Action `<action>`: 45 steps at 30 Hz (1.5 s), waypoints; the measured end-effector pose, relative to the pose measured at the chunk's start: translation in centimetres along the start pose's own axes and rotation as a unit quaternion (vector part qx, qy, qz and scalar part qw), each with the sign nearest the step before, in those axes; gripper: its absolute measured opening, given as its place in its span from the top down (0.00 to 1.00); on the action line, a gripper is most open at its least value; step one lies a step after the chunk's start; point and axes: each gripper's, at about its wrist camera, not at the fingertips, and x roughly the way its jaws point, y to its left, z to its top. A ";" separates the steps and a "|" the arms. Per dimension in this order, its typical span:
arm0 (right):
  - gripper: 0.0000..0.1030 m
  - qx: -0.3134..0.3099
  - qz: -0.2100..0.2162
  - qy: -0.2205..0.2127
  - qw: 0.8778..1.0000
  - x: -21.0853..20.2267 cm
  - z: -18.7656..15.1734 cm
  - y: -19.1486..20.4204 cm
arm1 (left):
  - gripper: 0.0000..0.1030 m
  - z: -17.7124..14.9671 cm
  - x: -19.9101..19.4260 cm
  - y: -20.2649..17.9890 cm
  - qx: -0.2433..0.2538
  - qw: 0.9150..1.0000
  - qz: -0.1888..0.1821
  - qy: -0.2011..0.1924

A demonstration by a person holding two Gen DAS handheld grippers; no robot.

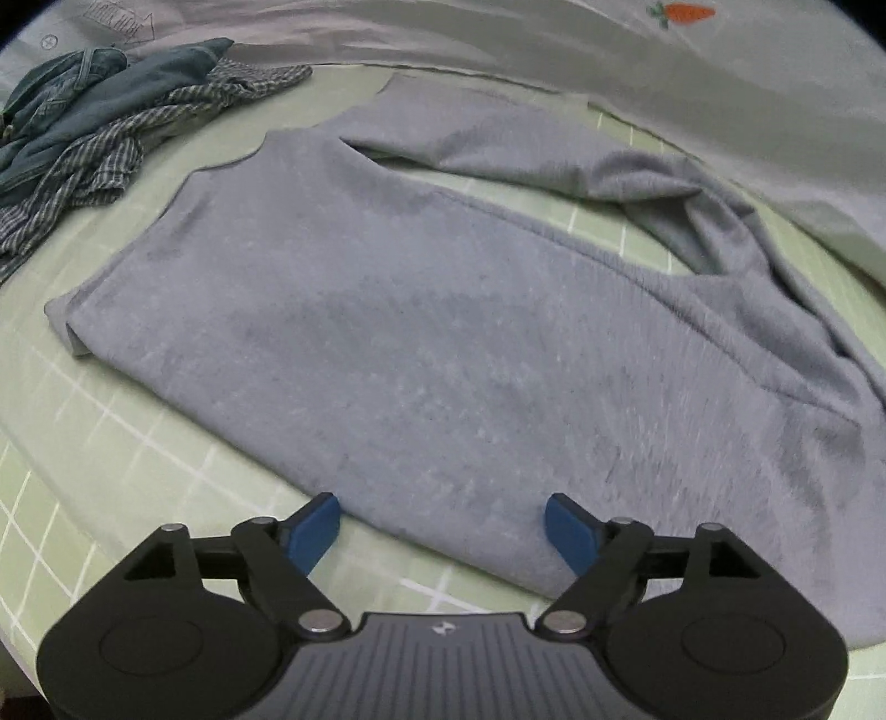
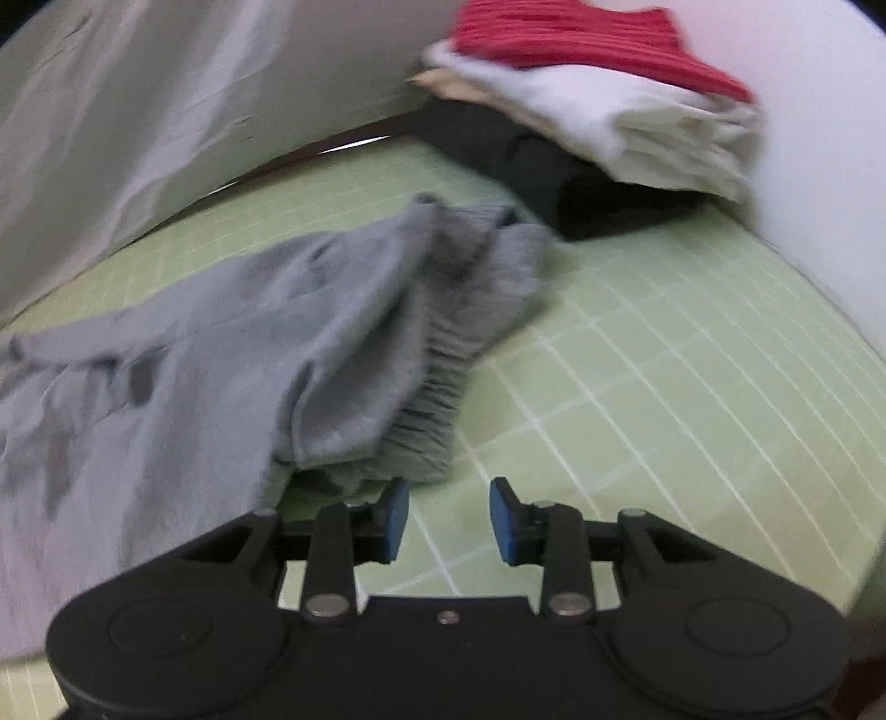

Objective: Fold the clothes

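Note:
Grey sweatpants (image 1: pixel 421 354) lie spread on the green grid mat (image 1: pixel 83 443), one leg flat toward the far left and the other leg (image 1: pixel 498 144) bent off behind it. My left gripper (image 1: pixel 443 526) is open and empty, its blue pads over the near edge of the fabric. In the right wrist view the bunched elastic waistband end (image 2: pixel 432 332) of the pants (image 2: pixel 221 354) lies just ahead and left of my right gripper (image 2: pixel 449 518), which is open and empty above the bare mat (image 2: pixel 664 387).
A crumpled pile of denim and checked clothes (image 1: pixel 94 138) sits at the far left. A grey sheet with a carrot print (image 1: pixel 686 14) lies behind the mat. A stack of folded clothes, red (image 2: pixel 581 39), white and black, stands at the far right.

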 end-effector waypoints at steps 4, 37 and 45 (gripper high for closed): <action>0.48 -0.062 0.033 0.003 0.998 1.7 0.8 1.4 | 0.09 -0.1 0.5 -1.4 0.006 1.000 0.025 0.004; 0.51 0.182 -0.058 -0.028 0.981 0.3 4.0 -9.3 | 0.00 1.6 1.1 0.6 -0.073 0.997 0.001 0.032; 0.44 0.343 0.028 -0.014 0.939 0.8 2.6 -11.8 | 0.11 1.5 -1.1 7.4 -0.214 0.977 -0.006 -0.019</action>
